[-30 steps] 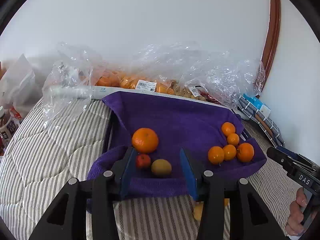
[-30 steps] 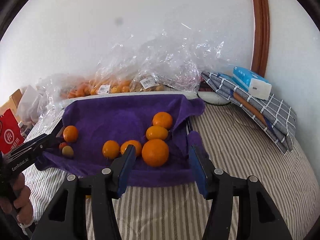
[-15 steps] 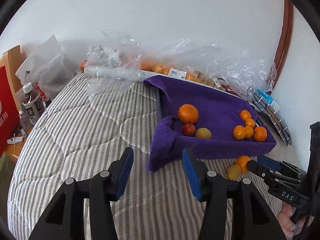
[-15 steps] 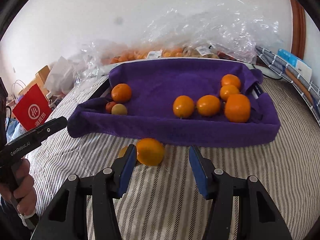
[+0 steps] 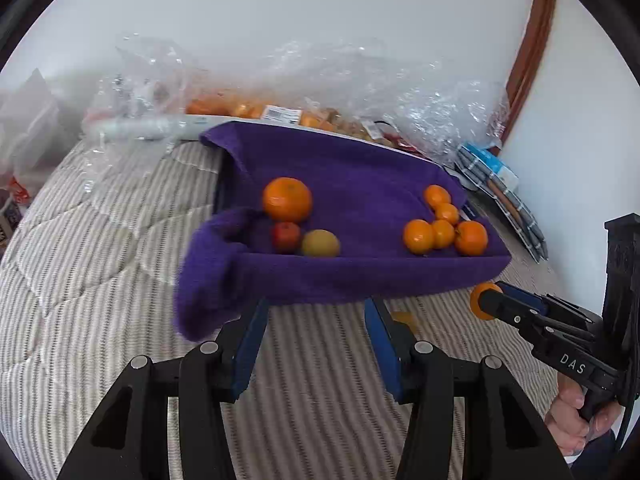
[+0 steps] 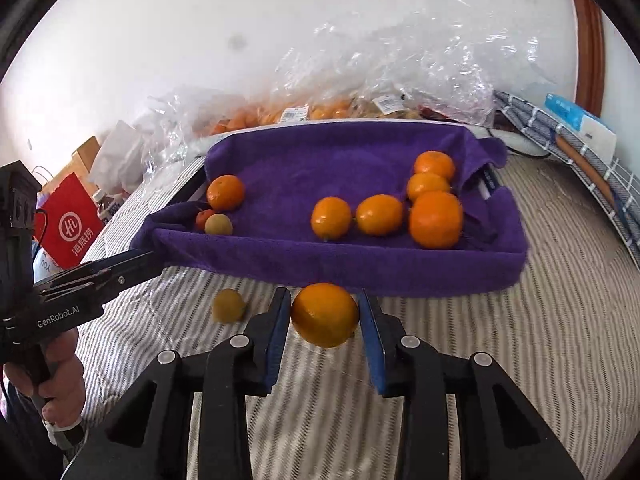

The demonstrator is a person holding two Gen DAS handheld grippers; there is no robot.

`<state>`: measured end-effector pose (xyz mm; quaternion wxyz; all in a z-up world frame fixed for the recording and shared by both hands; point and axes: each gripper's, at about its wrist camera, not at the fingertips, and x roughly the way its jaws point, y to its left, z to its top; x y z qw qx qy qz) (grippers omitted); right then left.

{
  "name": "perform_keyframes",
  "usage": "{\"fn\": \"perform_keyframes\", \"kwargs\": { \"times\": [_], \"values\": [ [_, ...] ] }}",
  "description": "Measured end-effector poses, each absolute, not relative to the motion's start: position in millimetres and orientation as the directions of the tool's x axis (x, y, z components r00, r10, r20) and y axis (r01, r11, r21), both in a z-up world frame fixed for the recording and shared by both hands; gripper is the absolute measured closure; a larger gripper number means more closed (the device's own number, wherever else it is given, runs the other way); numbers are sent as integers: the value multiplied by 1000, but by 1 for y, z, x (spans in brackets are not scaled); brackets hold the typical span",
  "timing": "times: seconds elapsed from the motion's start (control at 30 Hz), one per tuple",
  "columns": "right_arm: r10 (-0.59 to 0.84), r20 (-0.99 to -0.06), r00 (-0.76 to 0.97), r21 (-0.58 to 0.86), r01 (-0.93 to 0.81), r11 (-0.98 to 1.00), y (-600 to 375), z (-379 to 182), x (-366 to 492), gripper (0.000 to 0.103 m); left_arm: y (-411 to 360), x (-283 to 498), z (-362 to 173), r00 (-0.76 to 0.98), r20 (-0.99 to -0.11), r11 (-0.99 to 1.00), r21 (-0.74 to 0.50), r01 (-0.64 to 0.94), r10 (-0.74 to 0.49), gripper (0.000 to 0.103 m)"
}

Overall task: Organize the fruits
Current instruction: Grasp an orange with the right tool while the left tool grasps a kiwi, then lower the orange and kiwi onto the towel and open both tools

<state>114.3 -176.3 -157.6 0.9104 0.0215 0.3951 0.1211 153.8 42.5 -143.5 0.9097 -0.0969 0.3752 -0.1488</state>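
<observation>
While right tool [image 6: 324, 320] grips it, orange [image 6: 325, 315] looks smooth, round

Your tray [image 6: 400, 272] sits on the bed [image 6: 560, 320], bags [image 6: 380, 80] behind it. In it, three fruits [image 6: 220, 208] lie left, five [image 6: 400, 200] right. Before it, an orange [image 6: 324, 314] sits in your right gripper [image 6: 324, 320], a small fruit [image 6: 228, 305] to its left.

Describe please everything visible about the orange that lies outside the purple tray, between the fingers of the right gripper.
The orange is round, bright and glossy, with a small stem nub on its lower right. It sits on the striped mattress, just in front of the purple towel-lined tray, not inside it. The right hand-held gripper is shut on it, blue pads on both sides. A smaller yellowish fruit lies apart, to its left.
</observation>
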Motion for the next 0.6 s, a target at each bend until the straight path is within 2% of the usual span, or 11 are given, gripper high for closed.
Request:
{"fn": "perform_keyframes", "kwargs": {
  "times": [0.1, 0.23, 0.3, 0.33, 0.37, 0.6],
  "values": [
    [204, -702, 682, 122, -167, 978, -201, -151, 106, 68, 17, 155, -146, 646, -661, 924, -293, 247, -382, 54],
    [178, -688, 704, 115, -137, 984, -226, -142, 101, 68, -11, 159, -155, 608, -699, 926, -258, 276, -376, 55],
    [173, -681, 712, 116, -129, 985, -234, -139, 100, 68, -19, 159, -160, 599, -712, 930, -244, 276, -365, 64],
    [170, -674, 719, 118, -122, 985, -238, -137, 100, 68, -22, 160, -161, 592, -719, 930, -241, 278, -364, 73],
    [172, -668, 724, 123, -120, 985, -241, -135, 101, 68, -24, 161, -163, 586, -726, 931, -235, 280, -359, 78],
    [189, -650, 736, 143, -126, 982, -239, -129, 119, 68, -3, 166, -139, 651, -689, 947, -210, 243, -320, 78]
  ]
}}
